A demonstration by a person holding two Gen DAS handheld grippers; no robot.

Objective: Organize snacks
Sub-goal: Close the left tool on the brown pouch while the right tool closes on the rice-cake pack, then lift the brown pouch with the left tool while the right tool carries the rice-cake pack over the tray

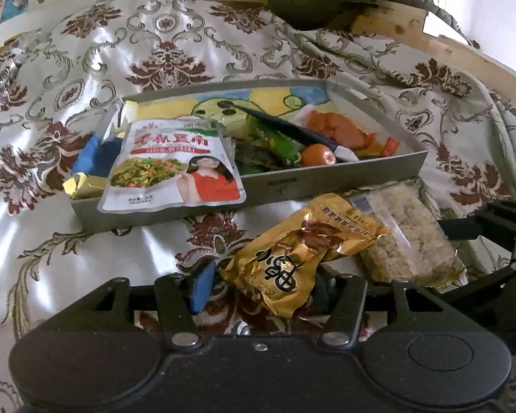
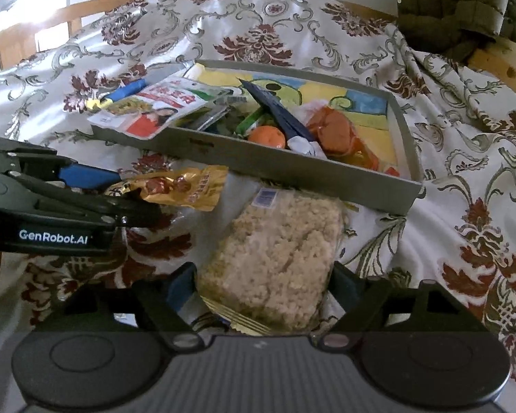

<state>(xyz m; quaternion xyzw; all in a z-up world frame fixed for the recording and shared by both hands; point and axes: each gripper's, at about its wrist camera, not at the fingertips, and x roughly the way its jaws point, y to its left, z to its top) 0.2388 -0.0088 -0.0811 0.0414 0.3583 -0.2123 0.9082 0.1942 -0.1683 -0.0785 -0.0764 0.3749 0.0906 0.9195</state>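
Left gripper (image 1: 259, 289): clamped on the lower end of the gold snack packet (image 1: 302, 247), which is pinched between the blue pads and held just in front of the tray.
Right gripper (image 2: 263, 290): jaws set on either side of the near end of the rice-crisp packet (image 2: 278, 254); whether the pads press on it cannot be told.
Rice-crisp packet: laid flat on the patterned cloth (image 2: 464, 137), its far end touching or nearly touching the near wall of the tray (image 2: 292, 168).
Gold snack packet: seen just left of the rice-crisp packet, partly overlapping it in the left wrist view.
Tray: a grey shallow box with a painted floor, set on the cloth.
Tray contents: a white pouch with a red-clad figure (image 1: 173, 165) draped over the near left wall; a green packet (image 1: 275, 141), a dark blue wrapper (image 1: 292, 130), an orange round item (image 1: 318, 154) and an orange packet (image 1: 340, 129) are piled inside.
Outside the tray: a blue and yellow wrapper (image 1: 91, 168) is seen at the left wall.
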